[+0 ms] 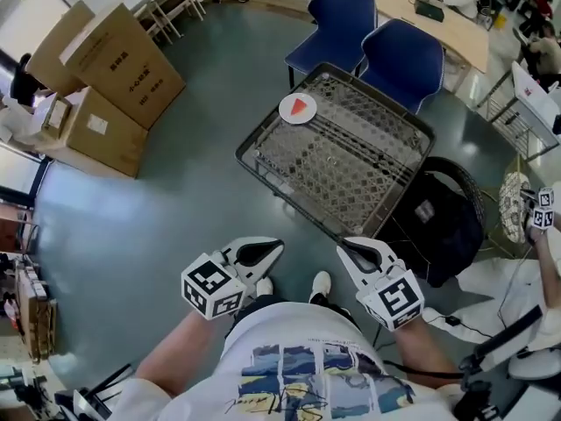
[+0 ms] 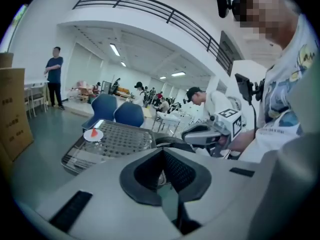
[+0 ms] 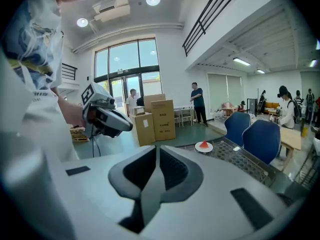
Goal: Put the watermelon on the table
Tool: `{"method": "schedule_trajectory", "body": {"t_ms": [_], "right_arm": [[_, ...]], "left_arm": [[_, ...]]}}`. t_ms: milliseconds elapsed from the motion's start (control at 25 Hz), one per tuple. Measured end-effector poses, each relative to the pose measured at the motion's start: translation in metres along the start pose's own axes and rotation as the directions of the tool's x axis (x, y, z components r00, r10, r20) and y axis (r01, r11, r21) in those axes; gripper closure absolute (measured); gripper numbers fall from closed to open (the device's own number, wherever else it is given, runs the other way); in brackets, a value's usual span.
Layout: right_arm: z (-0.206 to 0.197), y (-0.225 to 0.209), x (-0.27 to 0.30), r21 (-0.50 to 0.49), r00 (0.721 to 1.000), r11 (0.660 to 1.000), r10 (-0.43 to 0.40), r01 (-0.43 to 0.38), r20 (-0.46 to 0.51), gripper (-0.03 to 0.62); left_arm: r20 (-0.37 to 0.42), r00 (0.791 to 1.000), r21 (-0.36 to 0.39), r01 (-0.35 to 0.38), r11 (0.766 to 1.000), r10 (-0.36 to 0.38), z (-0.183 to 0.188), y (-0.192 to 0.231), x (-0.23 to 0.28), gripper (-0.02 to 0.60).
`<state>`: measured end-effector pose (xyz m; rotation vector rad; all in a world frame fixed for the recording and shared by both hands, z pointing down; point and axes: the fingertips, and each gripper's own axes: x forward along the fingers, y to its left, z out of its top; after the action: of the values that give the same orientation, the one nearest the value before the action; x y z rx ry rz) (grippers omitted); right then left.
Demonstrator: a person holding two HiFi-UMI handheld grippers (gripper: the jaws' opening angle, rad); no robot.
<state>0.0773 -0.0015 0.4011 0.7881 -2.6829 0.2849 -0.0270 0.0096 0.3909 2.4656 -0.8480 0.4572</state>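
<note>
Holds the left white two-jaw gripper point(image 1: 270, 249) fully closed, pads pressed together on nothing; likewise the right white two-jaw gripper point(image 1: 345, 249), closed and empty. Carries both tucked in at the waist, short of the near edge of the grey perforated metal table point(image 1: 263, 175), probably for want of anything to grasp. Finds the red triangular watermelon slice point(image 1: 300, 106) on a small round white plate point(image 1: 285, 112) by the table's far-left edge, close to the far corner, near two blue padded chairs point(image 1: 337, 20). Reads as task done.
</note>
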Motion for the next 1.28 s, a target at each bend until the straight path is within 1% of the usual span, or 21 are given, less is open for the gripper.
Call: {"method": "schedule_trajectory", "body": {"t_ms": [120, 160, 200, 280, 360, 440, 600, 800, 1000, 1160, 1280], "right_arm": [[0.004, 0.020, -0.001, -0.013, 1.000, 1.000, -0.016, 0.016, 0.000, 0.565], [0.005, 0.029, 0.000, -0.020, 1.000, 1.000, -0.020, 0.020, -0.003, 0.566], [0.007, 0.038, 0.001, -0.027, 1.000, 0.999, -0.023, 0.023, -0.007, 0.566], [0.011, 0.059, 0.007, -0.032, 0.999, 0.999, -0.031, 0.031, -0.010, 0.566], [0.014, 0.083, 0.015, -0.032, 0.999, 0.999, -0.036, 0.035, -0.013, 0.566], [0.017, 0.112, 0.025, -0.040, 0.999, 0.999, -0.032, 0.032, -0.017, 0.566], [0.022, 0.172, 0.051, -0.059, 0.999, 0.998, -0.029, 0.027, -0.022, 0.568], [0.024, 0.238, 0.070, -0.079, 0.999, 0.996, -0.043, 0.041, -0.020, 0.571], [0.023, 0.295, 0.082, -0.084, 0.997, 0.994, -0.073, 0.072, -0.011, 0.572], [0.028, 0.329, 0.086, -0.097, 0.998, 0.993, -0.061, 0.061, 0.000, 0.576], [0.029, 0.345, 0.084, -0.109, 0.998, 0.992, -0.059, 0.058, -0.006, 0.577]], "left_arm": [[0.100, 0.991, -0.084, 0.095, 0.992, -0.087, 0.014, -0.024, -0.020, 0.572], [0.133, 0.986, -0.100, 0.114, 0.988, -0.101, 0.017, -0.028, -0.029, 0.572], [0.151, 0.983, -0.099, 0.118, 0.988, -0.102, 0.018, -0.030, -0.038, 0.572], [0.154, 0.984, -0.067, 0.099, 0.993, -0.087, 0.013, -0.032, -0.059, 0.572], [0.153, 0.984, -0.051, 0.101, 0.994, -0.092, 0.004, -0.033, -0.084, 0.572], [0.162, 0.981, -0.053, 0.118, 0.992, -0.108, -0.007, -0.033, -0.113, 0.572], [0.162, 0.981, -0.069, 0.124, 0.990, -0.111, -0.038, -0.020, -0.174, 0.572], [0.171, 0.977, -0.072, 0.139, 0.988, -0.125, -0.076, -0.012, -0.231, 0.572], [0.170, 0.974, -0.058, 0.159, 0.986, -0.147, -0.105, -0.009, -0.275, 0.572], [0.174, 0.974, -0.063, 0.159, 0.985, -0.146, -0.121, -0.011, -0.296, 0.572], [0.181, 0.970, -0.062, 0.173, 0.983, -0.159, -0.128, -0.018, -0.303, 0.572]]}}
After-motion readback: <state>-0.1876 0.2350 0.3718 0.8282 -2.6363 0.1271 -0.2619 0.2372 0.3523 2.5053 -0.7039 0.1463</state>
